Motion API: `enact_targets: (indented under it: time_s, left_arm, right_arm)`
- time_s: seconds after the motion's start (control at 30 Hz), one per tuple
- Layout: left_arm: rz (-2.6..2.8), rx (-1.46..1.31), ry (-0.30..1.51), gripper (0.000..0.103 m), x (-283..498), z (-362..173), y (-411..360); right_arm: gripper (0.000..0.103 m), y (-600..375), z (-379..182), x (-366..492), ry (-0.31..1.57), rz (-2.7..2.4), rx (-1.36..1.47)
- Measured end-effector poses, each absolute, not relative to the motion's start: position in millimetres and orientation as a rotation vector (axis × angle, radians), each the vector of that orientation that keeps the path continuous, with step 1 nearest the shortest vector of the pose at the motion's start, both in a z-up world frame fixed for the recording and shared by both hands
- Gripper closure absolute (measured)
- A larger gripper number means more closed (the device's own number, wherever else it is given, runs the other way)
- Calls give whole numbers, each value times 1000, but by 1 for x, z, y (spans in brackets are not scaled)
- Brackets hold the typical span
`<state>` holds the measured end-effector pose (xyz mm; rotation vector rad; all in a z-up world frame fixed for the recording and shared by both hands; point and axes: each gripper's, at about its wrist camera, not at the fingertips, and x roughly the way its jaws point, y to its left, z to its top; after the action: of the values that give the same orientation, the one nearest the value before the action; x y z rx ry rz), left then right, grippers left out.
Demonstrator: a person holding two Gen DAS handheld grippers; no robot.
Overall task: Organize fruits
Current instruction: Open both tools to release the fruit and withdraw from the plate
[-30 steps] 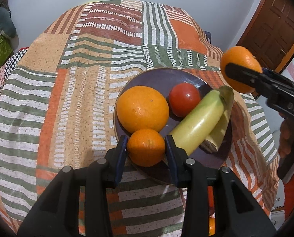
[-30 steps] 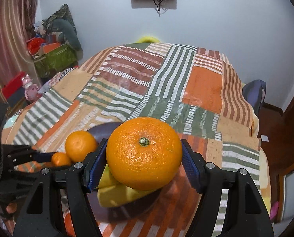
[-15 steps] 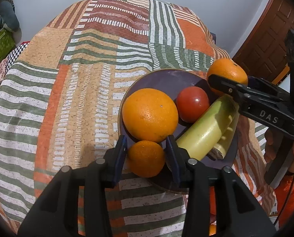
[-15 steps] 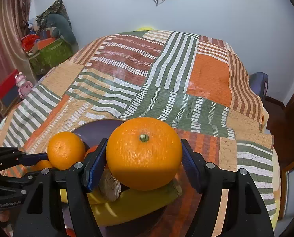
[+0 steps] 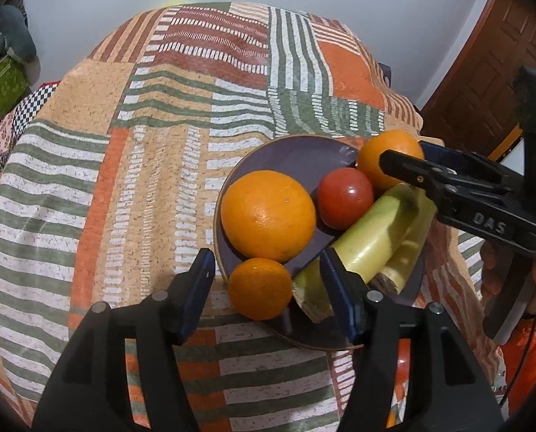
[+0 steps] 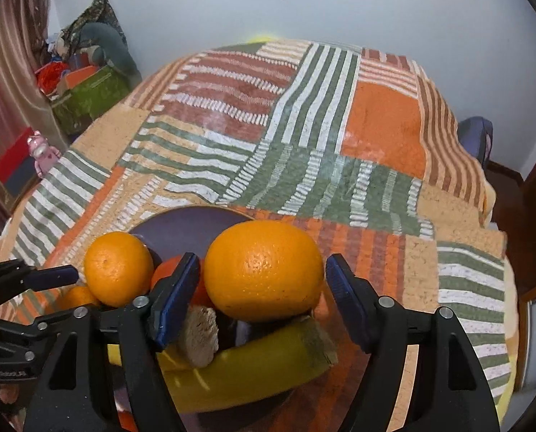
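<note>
Left gripper [image 5: 266,300] fingers opening, pads clear of the small orange [image 5: 260,288] lying at the plate [image 5: 296,154] rim at 7 o'clock. Right gripper [image 6: 262,300] fingers also opening, a gap on each side of the orange [image 6: 264,270], which sits on the bananas [image 6: 239,374] at the plate's 2 o'clock. A large orange [image 5: 268,214] and tomato [image 5: 345,198] fill the middle. Good practice: spread both fingers fully, then withdraw straight back, since either round fruit could roll off onto the patterned cloth [image 5: 124,144].

Left gripper [image 5: 268,289] fingers opening; right gripper [image 6: 262,282] fingers seemingly parted, both angled downward.
</note>
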<state>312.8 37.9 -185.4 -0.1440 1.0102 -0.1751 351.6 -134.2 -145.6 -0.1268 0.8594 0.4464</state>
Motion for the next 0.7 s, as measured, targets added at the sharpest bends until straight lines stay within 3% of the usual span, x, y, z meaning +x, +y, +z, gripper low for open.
enact_targets:
  time_s: [0.17,0.33,0.7]
  left_arm:
    - [-177,-130,978,42,301,-168,33]
    - [-175,-107,938,35,282,-150,30]
    - [-199,-72,953,31,235,-144,21]
  right_arm:
    - [31,-133,-123,324,803,460,-173]
    - [21,-139,-106,290,766,475,-166]
    - [16,-139,-114,227,763,335,-278]
